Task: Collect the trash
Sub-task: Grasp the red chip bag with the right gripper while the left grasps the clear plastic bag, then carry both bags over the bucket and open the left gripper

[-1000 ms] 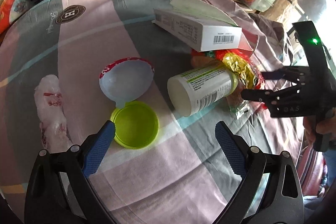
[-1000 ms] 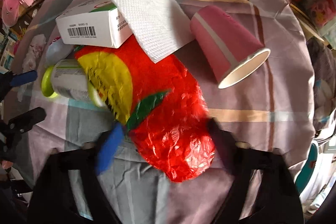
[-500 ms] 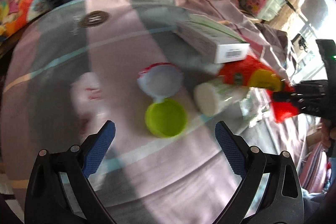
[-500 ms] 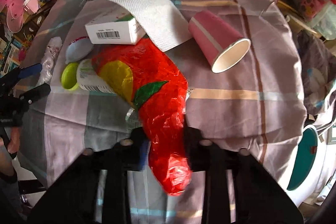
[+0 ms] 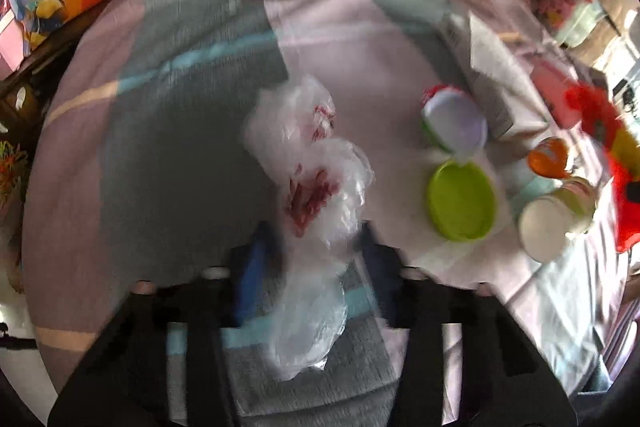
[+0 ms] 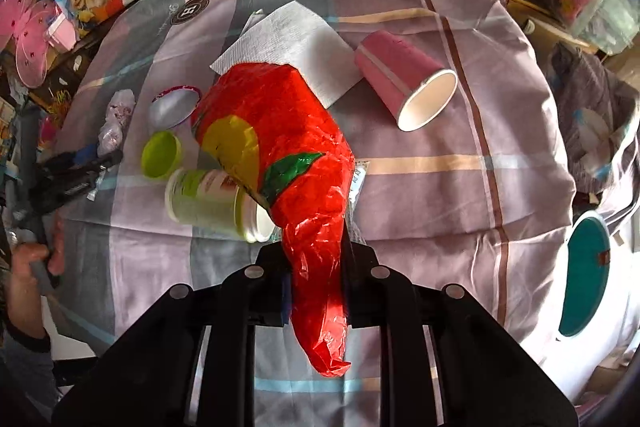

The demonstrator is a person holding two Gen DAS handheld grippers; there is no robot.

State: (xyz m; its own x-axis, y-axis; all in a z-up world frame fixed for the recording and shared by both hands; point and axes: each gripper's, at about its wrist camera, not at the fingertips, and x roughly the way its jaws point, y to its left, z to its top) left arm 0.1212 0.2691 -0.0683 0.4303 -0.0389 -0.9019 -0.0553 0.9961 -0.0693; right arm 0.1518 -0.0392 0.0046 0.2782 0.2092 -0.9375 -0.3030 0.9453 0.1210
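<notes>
Two claws: left (image 5: pixel 316 259) around clear wrapper (image 5: pixel 312 187), right (image 6: pixel 316 287) on red bag (image 6: pixel 296 163).

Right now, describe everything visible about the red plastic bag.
The red plastic bag is thin, crinkled, glossy film printed with a yellow patch and a green leaf shape. Its narrow end is pinched between the jaws of the right hand-held gripper, with a tail hanging past them toward the camera. The wide end drapes over the white box, hiding it, and overlaps the paper towel and the lying bottle. It is stretched upward, partly lifted off the checked cloth.
</notes>
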